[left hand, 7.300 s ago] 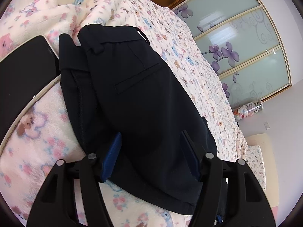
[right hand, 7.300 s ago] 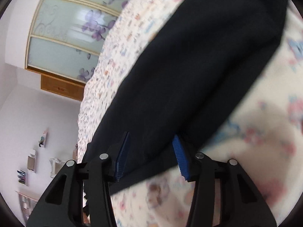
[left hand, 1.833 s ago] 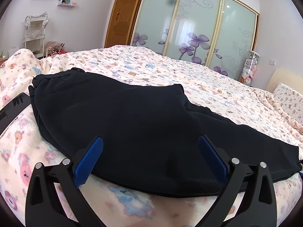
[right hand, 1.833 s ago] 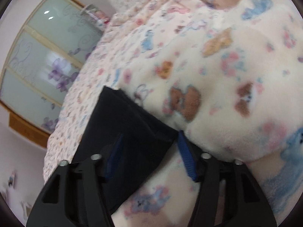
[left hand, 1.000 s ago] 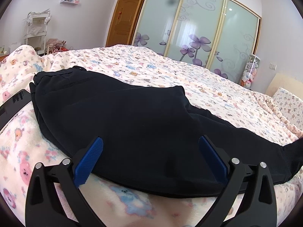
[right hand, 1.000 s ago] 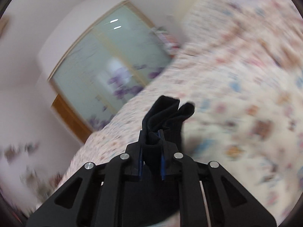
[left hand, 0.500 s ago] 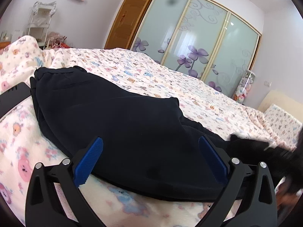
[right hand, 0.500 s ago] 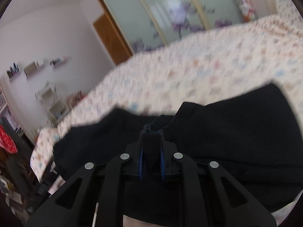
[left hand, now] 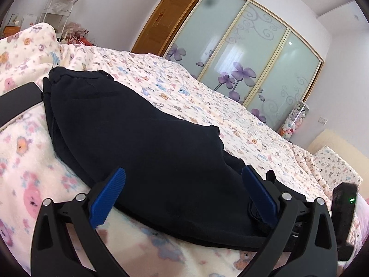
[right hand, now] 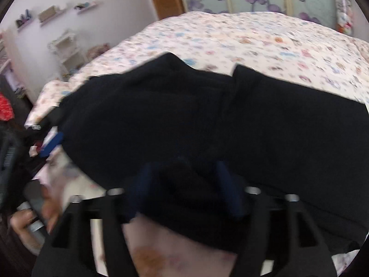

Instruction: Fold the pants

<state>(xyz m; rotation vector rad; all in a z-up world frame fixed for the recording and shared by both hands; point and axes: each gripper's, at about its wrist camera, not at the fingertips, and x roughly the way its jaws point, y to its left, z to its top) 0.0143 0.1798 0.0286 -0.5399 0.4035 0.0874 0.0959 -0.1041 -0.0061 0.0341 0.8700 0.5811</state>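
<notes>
The black pants [left hand: 143, 138] lie on the patterned bed cover [left hand: 207, 97], waistband at the far left, and the legs no longer stretch out to the right. My left gripper [left hand: 184, 196] is open at the pants' near edge, with cloth lying between its blue pads. In the blurred right wrist view the leg part lies folded over the upper part of the pants [right hand: 207, 115]. My right gripper [right hand: 184, 184] has its jaws opening, a bunch of black cloth loose between them. The right gripper's body [left hand: 343, 207] shows at the left view's right edge.
A flat black board [left hand: 16, 103] lies on the bed left of the waistband. A pillow [left hand: 334, 166] lies at the far right. Behind the bed are glass wardrobe doors [left hand: 242, 53], a wooden door [left hand: 161, 23] and a white rack [left hand: 60, 7]. A person's hand [right hand: 30, 221] shows lower left.
The right gripper, shut on the leg ends, swung them over onto the upper part of the pants and its jaws have parted. In the left view the long leg has gone.
</notes>
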